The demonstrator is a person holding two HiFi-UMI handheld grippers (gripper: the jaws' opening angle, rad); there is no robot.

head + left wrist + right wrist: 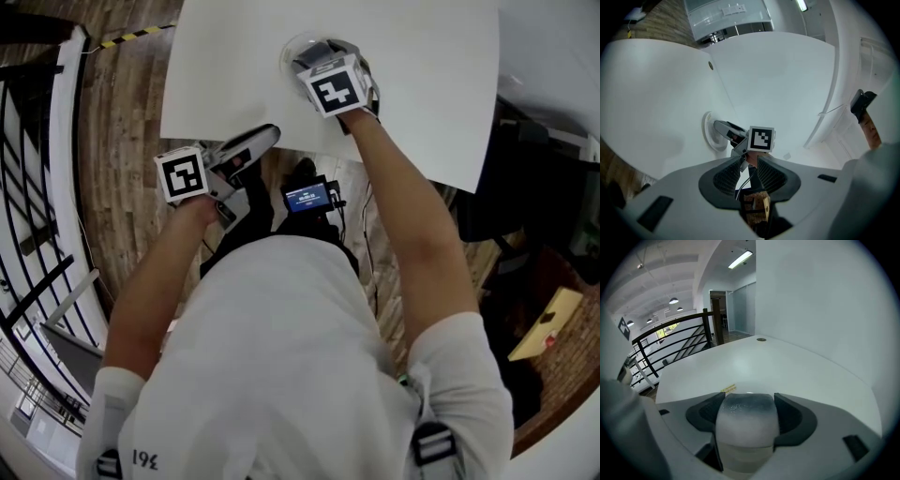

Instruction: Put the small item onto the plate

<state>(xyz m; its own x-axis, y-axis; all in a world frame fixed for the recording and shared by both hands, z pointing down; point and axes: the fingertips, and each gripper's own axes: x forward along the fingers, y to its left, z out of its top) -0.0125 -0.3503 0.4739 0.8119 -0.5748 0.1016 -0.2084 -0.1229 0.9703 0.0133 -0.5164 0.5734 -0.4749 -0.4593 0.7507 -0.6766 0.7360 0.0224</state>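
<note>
Right gripper (747, 401) clamped on small rounded frosted item, grey fading to white (746, 427), over or on round glossy white plate (708, 137), cannot tell which | left gripper (750, 165) ribbed jaws apart, empty, well short of plate, at smooth white table (427, 89) edge.

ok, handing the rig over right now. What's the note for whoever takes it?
Right hand-held gripper: shut on the small rounded grey-and-white item, over the round white plate on the white table.
Left hand-held gripper: open, empty, at the table's near edge.
Done: item grasped and above the plate.
Left: set it down, open the jaws, pull back. Can't tell if it already touches the plate.
</note>
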